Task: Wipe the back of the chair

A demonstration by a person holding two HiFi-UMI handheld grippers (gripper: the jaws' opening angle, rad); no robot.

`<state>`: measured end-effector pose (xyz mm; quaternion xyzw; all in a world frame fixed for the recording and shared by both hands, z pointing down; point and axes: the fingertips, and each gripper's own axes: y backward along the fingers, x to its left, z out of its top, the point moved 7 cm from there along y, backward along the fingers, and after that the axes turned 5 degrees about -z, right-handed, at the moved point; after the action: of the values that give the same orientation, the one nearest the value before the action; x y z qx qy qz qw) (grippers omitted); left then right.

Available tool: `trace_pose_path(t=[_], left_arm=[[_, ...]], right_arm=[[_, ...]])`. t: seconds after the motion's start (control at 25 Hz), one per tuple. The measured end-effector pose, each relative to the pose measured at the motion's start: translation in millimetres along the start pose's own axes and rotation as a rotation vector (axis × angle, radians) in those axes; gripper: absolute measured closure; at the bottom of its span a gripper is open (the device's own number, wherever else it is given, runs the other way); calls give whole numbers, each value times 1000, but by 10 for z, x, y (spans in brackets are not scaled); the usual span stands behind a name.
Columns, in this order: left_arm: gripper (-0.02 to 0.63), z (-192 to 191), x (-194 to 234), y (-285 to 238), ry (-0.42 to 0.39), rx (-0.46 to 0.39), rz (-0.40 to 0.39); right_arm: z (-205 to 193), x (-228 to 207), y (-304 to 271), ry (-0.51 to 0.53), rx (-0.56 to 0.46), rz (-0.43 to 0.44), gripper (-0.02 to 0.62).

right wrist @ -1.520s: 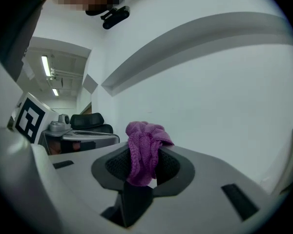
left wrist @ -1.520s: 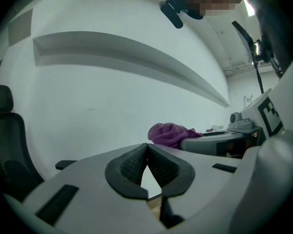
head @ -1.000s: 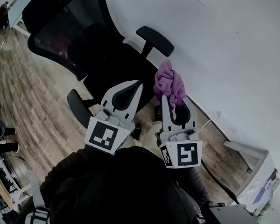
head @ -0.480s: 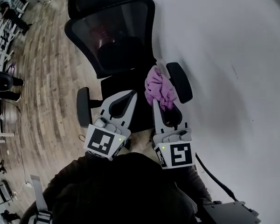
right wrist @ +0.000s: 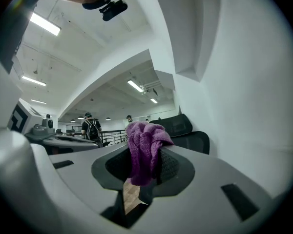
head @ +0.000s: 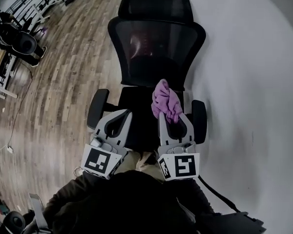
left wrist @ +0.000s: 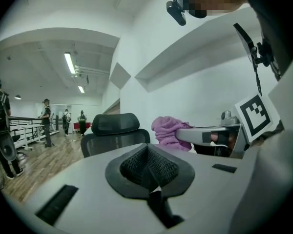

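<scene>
Head view, nearest first: the person's dark clothing point(head: 132, 199) fills the six o'clock edge, and both grippers reach from it toward twelve o'clock. The left gripper point(head: 124, 115), at about seven o'clock from the frame's middle, has its jaws pressed together with nothing between them. In the left gripper view the ribbed pads point(left wrist: 134, 165) meet and hold nothing. Its marker cube point(head: 97, 161) sits at its near end.

The right gripper point(head: 170, 118), just beside it at five o'clock, is clamped on the purple cloth point(head: 165, 99), which bunches out past the jaw tips toward twelve o'clock. In the right gripper view the cloth is pinched between the two pads, with one fold hanging down into the gap beneath them.

Beyond the grippers stands the black office chair point(head: 156, 77), its front toward the person. Its two armrests lie at nine o'clock point(head: 97, 112) and three o'clock point(head: 199, 121) of the jaw tips. The mesh back point(head: 158, 40) rises at twelve o'clock from the cloth, and the headrest point(head: 155, 4) tops it at the frame's upper edge. The cloth overlaps the foot of the back in this view, but whether it touches cannot be told.

Farther out, the wooden floor point(head: 63, 82) spreads toward nine o'clock and the white wall point(head: 249, 82) fills the three o'clock side. Farthest off, the left gripper view shows people standing point(left wrist: 47, 121) at nine o'clock.
</scene>
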<state>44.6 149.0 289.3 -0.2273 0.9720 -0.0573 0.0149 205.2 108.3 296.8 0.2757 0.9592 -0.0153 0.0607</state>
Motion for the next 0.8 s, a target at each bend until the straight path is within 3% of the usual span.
trace_pose_path(t=[0.28,0.8], left_arm=[[601,104,231,-181,-28,-15,83],[601,104,1026,-916,24,-83,13]], right_arm=[[104,-94,-444,16,1,89,499],[25,-139,-1330,78,57,50,499]])
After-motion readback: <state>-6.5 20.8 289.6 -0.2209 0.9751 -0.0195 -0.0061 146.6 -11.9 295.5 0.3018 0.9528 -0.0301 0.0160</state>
